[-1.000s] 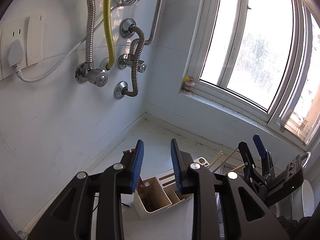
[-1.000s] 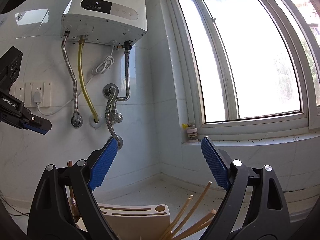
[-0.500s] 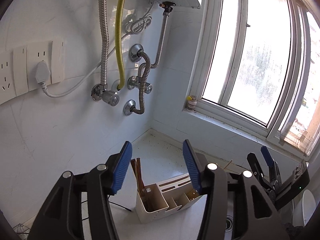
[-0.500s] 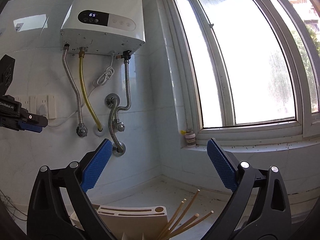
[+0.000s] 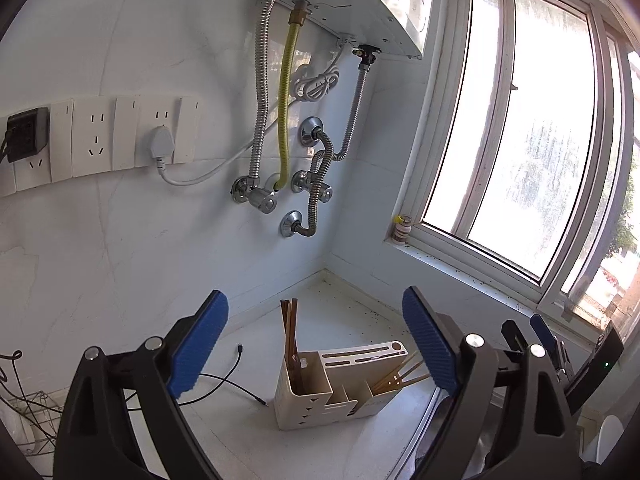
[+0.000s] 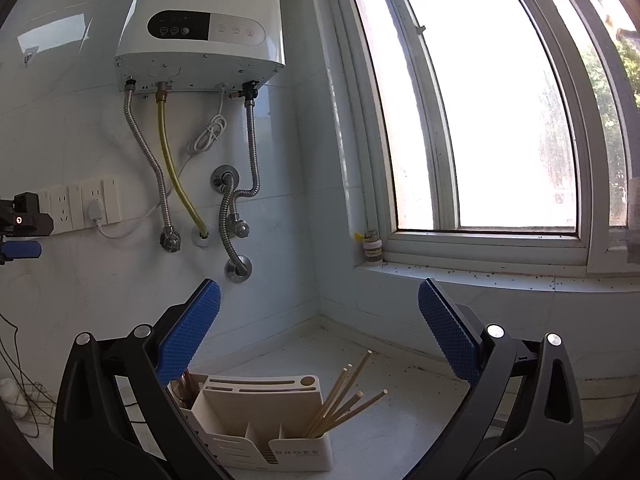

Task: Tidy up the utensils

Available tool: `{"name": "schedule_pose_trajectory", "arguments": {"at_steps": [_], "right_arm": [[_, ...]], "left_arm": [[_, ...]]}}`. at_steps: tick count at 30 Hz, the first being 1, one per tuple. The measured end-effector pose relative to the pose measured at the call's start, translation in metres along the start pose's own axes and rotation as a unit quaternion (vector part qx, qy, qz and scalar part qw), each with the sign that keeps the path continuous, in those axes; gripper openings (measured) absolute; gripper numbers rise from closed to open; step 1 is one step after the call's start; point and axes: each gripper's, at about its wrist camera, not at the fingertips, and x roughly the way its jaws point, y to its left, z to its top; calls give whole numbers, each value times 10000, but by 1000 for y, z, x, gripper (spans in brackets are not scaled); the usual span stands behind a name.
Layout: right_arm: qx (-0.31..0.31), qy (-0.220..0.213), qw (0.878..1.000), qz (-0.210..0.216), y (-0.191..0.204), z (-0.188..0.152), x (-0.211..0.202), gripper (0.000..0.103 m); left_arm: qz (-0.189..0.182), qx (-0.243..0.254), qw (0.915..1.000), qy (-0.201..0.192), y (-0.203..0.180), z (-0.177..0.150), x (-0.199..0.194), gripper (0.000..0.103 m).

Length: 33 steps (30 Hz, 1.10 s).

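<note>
Two dark chopsticks (image 5: 290,330) — left view only

The cream utensil holder (image 5: 316,396) stands upright on the worktop (image 5: 224,432), dark chopsticks (image 5: 290,332) upright in one end compartment, pale chopsticks (image 6: 344,400) leaning in the other.

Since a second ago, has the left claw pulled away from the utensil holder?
Yes. The left claw has backed off and risen: the utensil holder now sits clear below it, and the wall sockets have come into view.
</note>
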Motion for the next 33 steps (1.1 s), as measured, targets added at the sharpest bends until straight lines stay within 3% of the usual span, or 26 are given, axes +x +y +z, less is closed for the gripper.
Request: {"name": "schedule_pose_trajectory", "arguments": {"at_steps": [2, 7, 14, 17, 21, 27, 33], "right_arm": [[24, 132, 9999, 75, 0, 0, -6, 95], [-103, 244, 9996, 91, 7, -2, -28, 95], [117, 588, 9982, 8, 11, -9, -56, 95], [235, 758, 9968, -97, 13, -11, -70, 95], [136, 905, 9958, 78, 24, -10, -100, 95], [-248, 649, 9976, 25, 38, -1, -157, 95], [-420, 670, 9967, 193, 37, -7, -181, 95]], "left_arm": [[75, 68, 9999, -49, -3, -8, -7, 95], [229, 339, 9985, -367, -9, -30, -31, 97], [-79, 621, 9962, -605, -14, -52, -70, 98], [-60, 658, 9963, -549, -14, -63, -80, 98], [-18, 626, 9978, -238, -10, -83, -87, 98], [99, 622, 9978, -203, -5, -104, -107, 98], [27, 526, 9984, -193, -6, -112, -133, 98]]}}
